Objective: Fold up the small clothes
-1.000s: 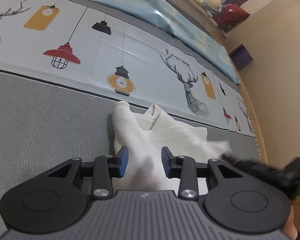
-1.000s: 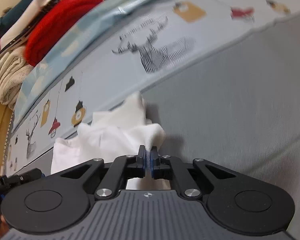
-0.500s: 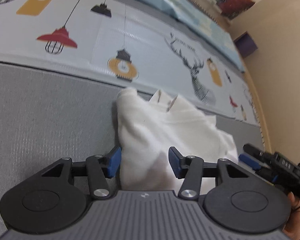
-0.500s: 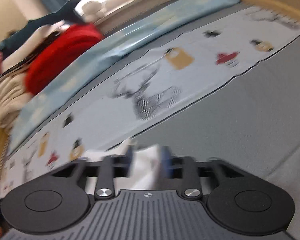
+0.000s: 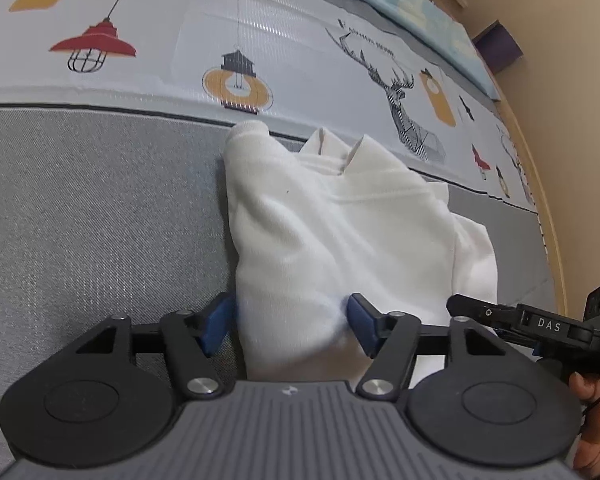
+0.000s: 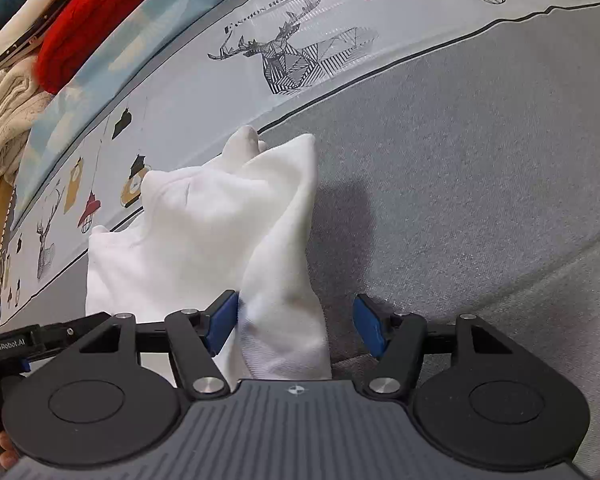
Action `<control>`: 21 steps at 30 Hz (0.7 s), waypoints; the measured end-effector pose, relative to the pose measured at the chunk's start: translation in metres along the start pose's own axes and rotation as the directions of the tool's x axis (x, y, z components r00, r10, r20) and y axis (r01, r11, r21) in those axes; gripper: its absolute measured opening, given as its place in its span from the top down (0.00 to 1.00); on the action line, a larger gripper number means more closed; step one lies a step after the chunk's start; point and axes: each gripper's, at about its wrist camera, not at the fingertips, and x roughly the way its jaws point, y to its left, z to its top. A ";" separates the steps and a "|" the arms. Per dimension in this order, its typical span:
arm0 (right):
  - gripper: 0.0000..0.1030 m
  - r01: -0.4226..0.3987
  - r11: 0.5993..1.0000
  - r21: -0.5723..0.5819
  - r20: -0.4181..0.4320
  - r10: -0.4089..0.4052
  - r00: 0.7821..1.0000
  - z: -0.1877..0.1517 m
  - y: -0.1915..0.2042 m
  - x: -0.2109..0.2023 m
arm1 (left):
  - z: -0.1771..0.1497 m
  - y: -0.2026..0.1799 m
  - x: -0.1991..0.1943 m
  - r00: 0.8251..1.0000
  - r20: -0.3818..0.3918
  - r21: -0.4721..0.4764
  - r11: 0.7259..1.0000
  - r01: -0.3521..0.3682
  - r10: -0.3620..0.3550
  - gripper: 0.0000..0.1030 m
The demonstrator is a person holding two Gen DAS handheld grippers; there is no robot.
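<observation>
A small white garment (image 5: 332,232) lies bunched and partly folded on a grey cloth surface (image 5: 100,216); its collar points away from me. My left gripper (image 5: 288,324) is open, with its blue pads either side of the garment's near end. My right gripper (image 6: 298,326) is open too; the garment (image 6: 228,240) lies between its jaws, next to the left pad. The right gripper shows at the right edge of the left wrist view (image 5: 540,324), and the left gripper shows at the left edge of the right wrist view (image 6: 24,348).
A white mat printed with lamps and deer (image 5: 300,60) lies beyond the grey cloth. A pale blue sheet (image 6: 140,28) borders it. Stacked red, cream and dark knitwear (image 6: 80,32) sits at the far left. A wooden edge (image 5: 540,184) runs along the right.
My right gripper was shut on the garment's edge and has opened, letting it drop. My left gripper has opened wider. The garment now lies lower and flatter.
</observation>
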 end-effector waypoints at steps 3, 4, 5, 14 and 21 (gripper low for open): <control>0.38 -0.004 1.000 0.014 -0.012 0.005 1.000 0.001 0.000 0.007 | -0.001 0.000 0.010 1.000 -0.025 -0.022 1.000 0.015 -0.016 0.32; 0.38 -0.005 1.000 0.017 -0.015 0.005 1.000 0.001 0.000 0.008 | -0.002 -0.001 0.013 0.999 -0.032 -0.017 1.000 0.012 -0.013 0.32; 0.38 -0.004 1.000 0.021 -0.014 0.004 1.000 0.003 0.003 0.011 | -0.003 -0.003 0.014 1.000 -0.031 -0.004 1.000 0.004 -0.004 0.32; 0.82 -0.077 0.997 -0.003 0.125 0.077 0.989 0.009 0.033 0.001 | 0.005 -0.019 -0.029 0.984 0.176 0.111 0.993 -0.030 0.011 0.66; 0.75 -0.118 0.975 -0.187 0.412 0.186 0.892 0.014 0.094 -0.027 | 0.019 0.000 -0.098 0.875 0.482 0.073 0.994 -0.085 0.040 0.44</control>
